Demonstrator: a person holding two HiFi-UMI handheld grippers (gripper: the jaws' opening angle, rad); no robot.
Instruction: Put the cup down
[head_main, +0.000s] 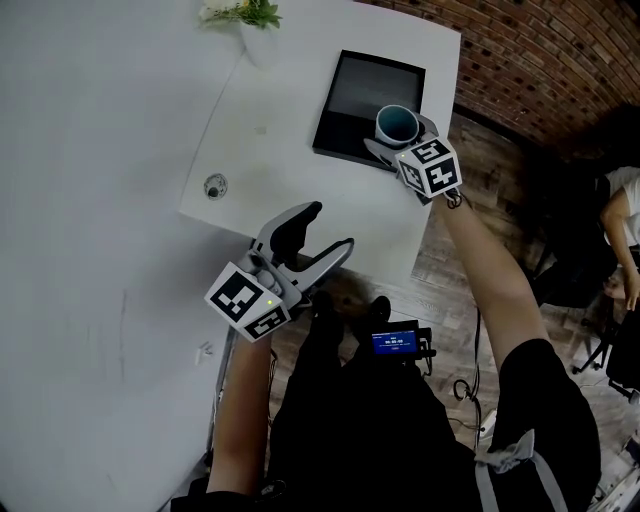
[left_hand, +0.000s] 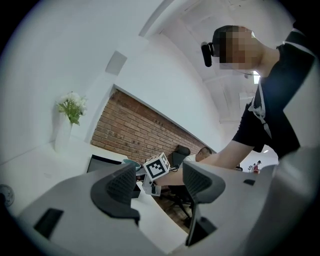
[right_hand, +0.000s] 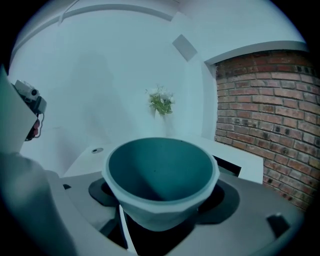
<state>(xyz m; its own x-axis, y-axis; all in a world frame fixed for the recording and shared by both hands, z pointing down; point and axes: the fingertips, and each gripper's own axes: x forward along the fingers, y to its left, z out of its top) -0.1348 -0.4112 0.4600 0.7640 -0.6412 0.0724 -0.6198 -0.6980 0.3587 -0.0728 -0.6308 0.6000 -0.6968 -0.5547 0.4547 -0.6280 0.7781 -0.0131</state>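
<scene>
A teal cup (right_hand: 161, 180) with a pale rim sits between the jaws of my right gripper (right_hand: 160, 197), which is shut on it. From the head view the cup (head_main: 397, 124) is upright, over the near right corner of a dark tray (head_main: 360, 95) on the white table (head_main: 290, 180). My left gripper (head_main: 325, 232) hangs by the table's near edge, open, nothing between its jaws. In the left gripper view its dark pads (left_hand: 120, 187) stand apart, and the right gripper's marker cube (left_hand: 157, 166) and the cup (left_hand: 131, 163) show between them, far off.
A small vase of white flowers (head_main: 248, 22) stands at the table's far edge. A round metal disc (head_main: 215, 185) is set in the tabletop at left. A brick wall (head_main: 540, 50) runs behind the table, with wooden floor (head_main: 480, 170) and a dark chair (head_main: 575, 270) at right.
</scene>
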